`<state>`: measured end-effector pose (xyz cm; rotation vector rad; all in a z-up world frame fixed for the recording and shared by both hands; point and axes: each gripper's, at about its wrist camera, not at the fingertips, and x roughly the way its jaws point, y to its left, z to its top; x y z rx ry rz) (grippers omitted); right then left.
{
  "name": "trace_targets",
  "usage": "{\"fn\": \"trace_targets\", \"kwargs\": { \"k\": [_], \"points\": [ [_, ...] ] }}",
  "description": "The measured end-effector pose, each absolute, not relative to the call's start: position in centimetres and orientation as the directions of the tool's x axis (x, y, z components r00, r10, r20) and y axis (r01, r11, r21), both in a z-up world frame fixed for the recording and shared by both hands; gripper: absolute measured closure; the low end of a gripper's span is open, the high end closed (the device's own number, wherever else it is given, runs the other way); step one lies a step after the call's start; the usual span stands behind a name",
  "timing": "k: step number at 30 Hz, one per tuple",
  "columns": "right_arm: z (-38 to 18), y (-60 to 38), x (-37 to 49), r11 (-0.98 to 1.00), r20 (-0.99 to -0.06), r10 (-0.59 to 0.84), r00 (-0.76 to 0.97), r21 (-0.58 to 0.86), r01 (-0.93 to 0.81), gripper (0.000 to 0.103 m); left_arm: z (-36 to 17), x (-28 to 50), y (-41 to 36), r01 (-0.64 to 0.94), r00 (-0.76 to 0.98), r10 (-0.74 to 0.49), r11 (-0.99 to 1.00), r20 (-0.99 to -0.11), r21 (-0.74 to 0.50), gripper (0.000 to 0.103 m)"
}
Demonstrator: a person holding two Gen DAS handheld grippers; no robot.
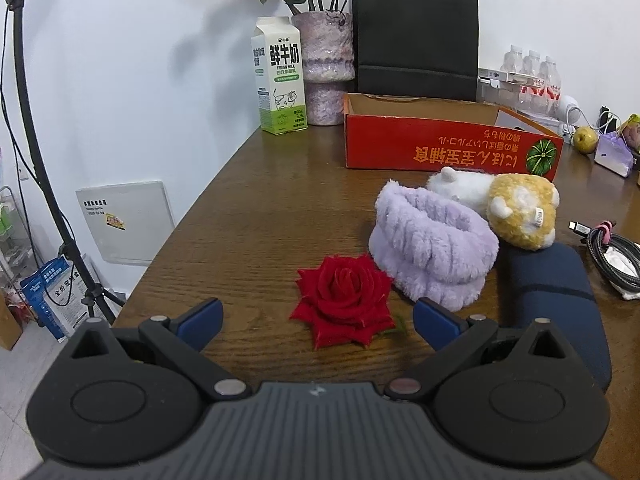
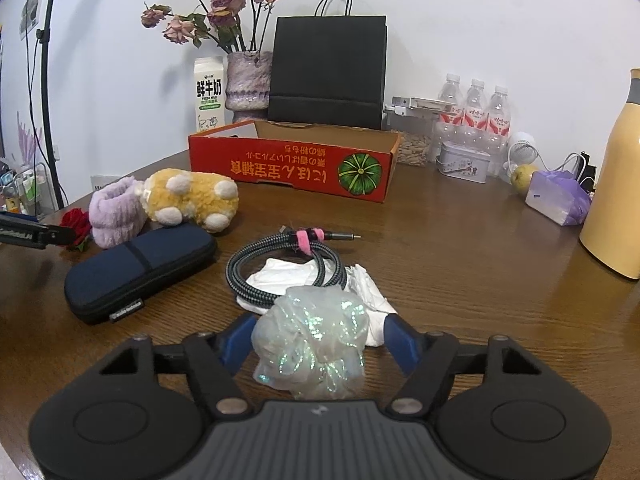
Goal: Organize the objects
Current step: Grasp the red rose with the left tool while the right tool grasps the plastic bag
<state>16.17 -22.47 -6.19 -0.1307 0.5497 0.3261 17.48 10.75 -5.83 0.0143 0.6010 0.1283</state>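
Left wrist view takes in the brown wood-grain table (image 1: 256,208), and on its far side the open red cardboard box with a printed green pumpkin (image 1: 448,148), standing in front of a black paper bag with handles (image 1: 416,36). Left of the bag are a mottled purple vase of dried roses (image 1: 326,64) and a white and green milk carton (image 1: 280,80).

Nearer lies a dark navy zip case (image 1: 556,292), and against its far end a yellow and white plush toy (image 1: 516,208) touching a fluffy lilac headband (image 1: 432,244). Just beside the headband, a red rose head (image 1: 346,300) lies flat on the table. The left gripper (image 1: 318,322) has its blue-padded fingers spread wide on either side of the rose, neither pad touching it.

Right wrist view shows the same box (image 2: 292,164), the case (image 2: 140,268) and the plush toy (image 2: 192,196), with a tall yellow bottle (image 2: 616,196) at the right edge. At centre a coiled braided grey cable bound by a pink strap (image 2: 280,268) rests on crumpled white tissue (image 2: 360,292). The right gripper (image 2: 316,340) has its jaws spread around an iridescent translucent mesh pouf (image 2: 312,344) sitting between the blue fingers; whether the pads touch it I cannot tell.
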Motion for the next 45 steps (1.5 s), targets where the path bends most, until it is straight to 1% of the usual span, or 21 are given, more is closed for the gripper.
{"fn": "trace_targets", "kwargs": {
  "k": [4, 6, 13, 16, 17, 18, 19, 21, 23, 25, 26, 27, 30, 32, 45],
  "points": [
    [-6.3, -22.3, 16.2, 0.940, -0.536, 0.268, 0.801, -0.038, -0.339, 0.041, -6.1, 18.0, 10.9, -0.110, 0.814, 0.116, 0.993, -0.569, 0.045, 0.000],
    [-6.3, -22.2, 16.2, 0.939, -0.537, 0.270, 0.799, -0.037, -0.342, 0.047, -6.0, 18.2, 11.0, -0.106, 0.812, 0.111, 0.993, -0.573, 0.043, 0.000],
    [-6.2, -21.9, 16.2, 0.940, -0.534, 0.271, 0.801, -0.033, -0.339, 0.049, -6.1, 19.0, 11.0, -0.115, 0.802, 0.134, 0.991, -0.582, 0.070, 0.000],
    [-6.2, -22.0, 16.2, 0.940, -0.535, 0.271, 0.800, -0.031, -0.339, 0.050, -6.1, 18.8, 11.0, -0.145, 0.797, 0.158, 0.987, -0.583, 0.070, 0.000],
    [-6.1, -22.0, 16.2, 0.941, -0.535, 0.271, 0.800, -0.029, -0.338, 0.050, -6.0, 18.8, 11.0, -0.138, 0.800, 0.150, 0.988, -0.580, 0.065, 0.003],
    [-6.1, -22.0, 16.3, 0.942, -0.534, 0.270, 0.801, -0.028, -0.336, 0.050, -6.0, 18.7, 10.9, -0.129, 0.803, 0.141, 0.990, -0.579, 0.063, 0.008],
    [-6.1, -22.0, 16.3, 0.942, -0.534, 0.269, 0.802, -0.027, -0.334, 0.050, -6.0, 18.7, 10.8, -0.121, 0.806, 0.134, 0.991, -0.577, 0.061, 0.011],
    [-6.2, -21.9, 16.3, 0.943, -0.534, 0.267, 0.802, -0.027, -0.332, 0.050, -6.0, 18.8, 10.6, -0.110, 0.805, 0.124, 0.992, -0.580, 0.060, 0.024],
    [-6.2, -21.9, 16.3, 0.943, -0.534, 0.269, 0.802, -0.025, -0.333, 0.050, -6.2, 18.9, 10.6, -0.103, 0.798, 0.109, 0.994, -0.592, 0.044, 0.029],
    [-6.2, -21.9, 16.3, 0.943, -0.534, 0.270, 0.802, -0.021, -0.331, 0.051, -6.2, 19.0, 10.5, -0.105, 0.793, 0.103, 0.994, -0.600, 0.031, 0.042],
    [-6.2, -21.9, 16.3, 0.944, -0.533, 0.270, 0.802, -0.017, -0.329, 0.051, -6.3, 19.1, 10.4, -0.104, 0.793, 0.101, 0.994, -0.601, 0.030, 0.051],
    [-6.2, -21.9, 16.3, 0.945, -0.532, 0.270, 0.802, -0.015, -0.328, 0.051, -6.3, 19.0, 10.4, -0.098, 0.796, 0.094, 0.995, -0.598, 0.025, 0.057],
    [-6.2, -22.0, 16.1, 0.946, -0.527, 0.273, 0.805, -0.007, -0.325, 0.053, -6.2, 18.7, 10.0, -0.097, 0.801, 0.103, 0.994, -0.590, 0.042, 0.062],
    [-6.1, -22.1, 15.9, 0.946, -0.524, 0.275, 0.806, -0.002, -0.324, 0.053, -6.1, 18.4, 9.8, -0.093, 0.804, 0.101, 0.995, -0.586, 0.044, 0.063],
    [-5.2, -21.9, 13.6, 0.941, -0.483, 0.291, 0.826, -0.009, -0.337, 0.055, -5.2, 14.9, 9.5, -0.104, 0.823, 0.109, 0.994, -0.558, 0.041, 0.064]
  ]
}}
